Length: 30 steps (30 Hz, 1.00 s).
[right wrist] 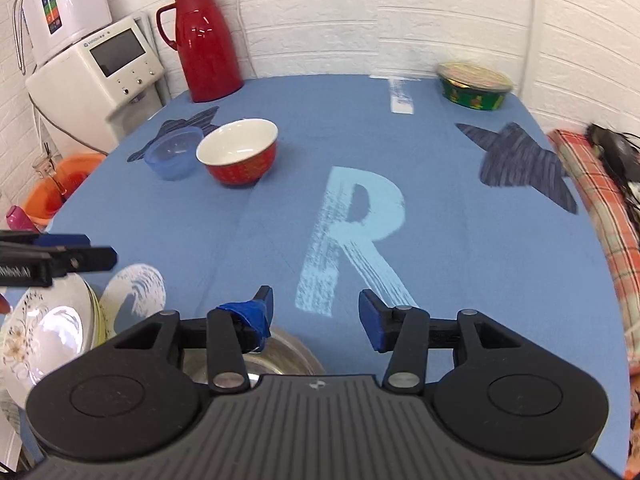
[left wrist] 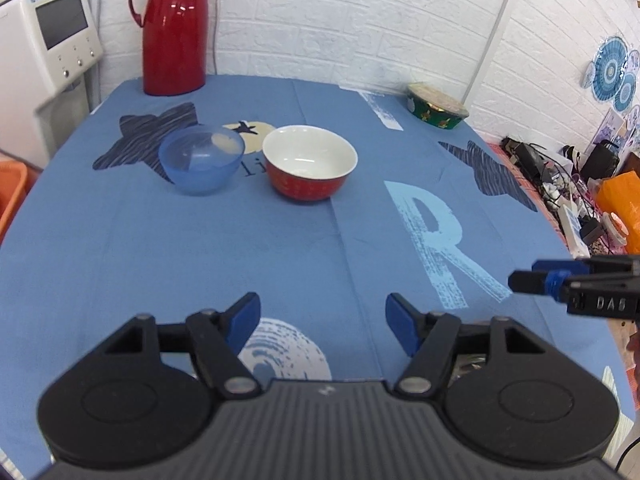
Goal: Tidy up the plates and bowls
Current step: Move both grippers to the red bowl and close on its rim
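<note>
Nearest my left-wrist lens, the left gripper (left wrist: 322,320) hangs over the blue cloth with its jaws wide apart and nothing between them. On the right-wrist view I see the right gripper (right wrist: 316,312), jaws parted and opening, empty as well, with a steel bowl (right wrist: 280,354) just beneath its left finger. At 9 o'clock from there a stack of floral plates (right wrist: 44,336) sits at the surface's near edge. Farther out, at 11 o'clock, the red bowl (left wrist: 310,168) stands upright on the surface (left wrist: 200,248), with the blue plastic bowl (left wrist: 201,160) just beside it on its left. Beyond them at 11 o'clock stands a red thermos (left wrist: 175,28); at 1 o'clock, a green tin (left wrist: 437,106).
</note>
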{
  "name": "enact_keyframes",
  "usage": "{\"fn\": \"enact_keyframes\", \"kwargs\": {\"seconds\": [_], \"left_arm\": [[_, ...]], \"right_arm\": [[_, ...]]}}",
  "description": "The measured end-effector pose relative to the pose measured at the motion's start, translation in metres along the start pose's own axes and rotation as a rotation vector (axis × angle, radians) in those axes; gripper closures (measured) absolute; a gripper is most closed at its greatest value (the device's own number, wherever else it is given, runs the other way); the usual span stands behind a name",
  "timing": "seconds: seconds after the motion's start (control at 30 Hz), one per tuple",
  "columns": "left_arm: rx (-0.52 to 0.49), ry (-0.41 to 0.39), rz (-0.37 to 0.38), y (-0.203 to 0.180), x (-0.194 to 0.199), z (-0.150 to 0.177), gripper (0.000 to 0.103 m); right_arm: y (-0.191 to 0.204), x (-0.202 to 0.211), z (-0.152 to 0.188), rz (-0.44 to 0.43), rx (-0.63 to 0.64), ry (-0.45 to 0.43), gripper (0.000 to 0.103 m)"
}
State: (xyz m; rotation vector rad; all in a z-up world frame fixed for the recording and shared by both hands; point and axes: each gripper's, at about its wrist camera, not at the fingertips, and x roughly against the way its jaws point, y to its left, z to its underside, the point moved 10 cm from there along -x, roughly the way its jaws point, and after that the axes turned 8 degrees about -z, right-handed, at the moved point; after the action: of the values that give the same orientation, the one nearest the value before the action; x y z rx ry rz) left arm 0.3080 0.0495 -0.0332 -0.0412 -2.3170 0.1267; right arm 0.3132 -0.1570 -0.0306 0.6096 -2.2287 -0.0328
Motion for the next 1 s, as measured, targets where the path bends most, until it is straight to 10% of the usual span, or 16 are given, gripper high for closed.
{"fn": "enact_keyframes", "kwargs": {"seconds": [0.53, 1.0], "left_arm": [[0.111, 0.065, -0.039, 0.026, -0.077, -0.054, 0.035], [0.456, 0.099, -0.025, 0.052, -0.13, -0.094, 0.035]], "right_arm": [[0.0, -0.099, -0.081, -0.059, 0.01, 0.028, 0.07], [0.011, -0.182, -0.149, -0.057, 0.056, 0.074, 0.069]]}}
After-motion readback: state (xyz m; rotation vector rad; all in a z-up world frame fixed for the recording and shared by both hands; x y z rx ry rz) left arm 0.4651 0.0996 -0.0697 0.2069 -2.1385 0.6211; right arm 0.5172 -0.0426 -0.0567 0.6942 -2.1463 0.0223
